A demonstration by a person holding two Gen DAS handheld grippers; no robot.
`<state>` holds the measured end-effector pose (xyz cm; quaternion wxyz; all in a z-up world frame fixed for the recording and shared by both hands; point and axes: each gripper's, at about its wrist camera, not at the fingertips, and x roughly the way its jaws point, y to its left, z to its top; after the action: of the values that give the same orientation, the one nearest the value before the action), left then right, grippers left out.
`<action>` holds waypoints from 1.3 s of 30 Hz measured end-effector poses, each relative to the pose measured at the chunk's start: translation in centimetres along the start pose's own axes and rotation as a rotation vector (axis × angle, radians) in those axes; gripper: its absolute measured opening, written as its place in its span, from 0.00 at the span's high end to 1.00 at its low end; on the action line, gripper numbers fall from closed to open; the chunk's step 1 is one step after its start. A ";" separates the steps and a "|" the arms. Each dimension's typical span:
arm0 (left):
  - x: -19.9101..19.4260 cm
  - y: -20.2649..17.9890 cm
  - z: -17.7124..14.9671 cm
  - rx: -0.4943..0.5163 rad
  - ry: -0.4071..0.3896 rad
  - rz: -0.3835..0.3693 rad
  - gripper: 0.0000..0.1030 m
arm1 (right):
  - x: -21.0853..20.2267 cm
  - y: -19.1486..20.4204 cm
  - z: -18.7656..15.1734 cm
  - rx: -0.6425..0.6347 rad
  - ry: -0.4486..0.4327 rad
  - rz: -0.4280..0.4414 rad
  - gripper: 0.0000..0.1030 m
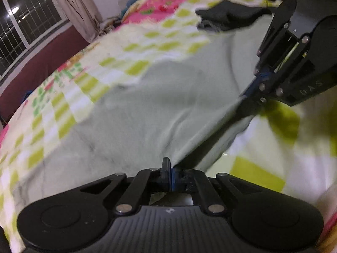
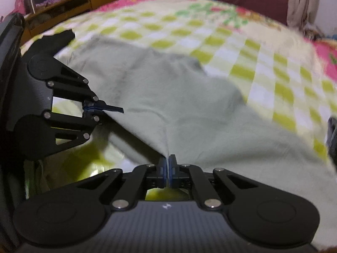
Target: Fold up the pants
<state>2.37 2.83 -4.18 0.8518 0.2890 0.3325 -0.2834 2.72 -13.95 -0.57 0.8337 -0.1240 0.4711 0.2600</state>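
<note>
Pale grey-green pants (image 1: pixel 160 97) lie spread over a bed with a green-checked bedspread (image 1: pixel 63 105); they also show in the right wrist view (image 2: pixel 179 105). My left gripper (image 1: pixel 170 166) is shut on the near edge of the pants and lifts it off the bed. My right gripper (image 2: pixel 168 162) is shut on the same edge a short way along. Each gripper shows in the other's view, the right one (image 1: pixel 248 93) at right and the left one (image 2: pixel 113 108) at left. The cloth is pulled taut between them.
A dark garment (image 1: pixel 227 16) lies at the far end of the pants. A window (image 1: pixel 25 27) and curtain (image 1: pixel 78 8) stand beyond the bed's left side. A wooden cabinet (image 2: pixel 69 4) stands beyond the bed in the right wrist view. Pink bedding (image 1: pixel 160 4) lies at the far end.
</note>
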 end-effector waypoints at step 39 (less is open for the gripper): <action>-1.7 -3.2 7.0 -0.037 -0.080 -0.054 0.43 | -13.0 -20.8 -18.5 1.203 -0.340 -0.257 0.71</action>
<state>1.91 -3.60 0.39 0.8616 0.2524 0.3113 -0.3115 -4.61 -43.76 -0.06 0.8451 0.3534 0.3774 -0.1358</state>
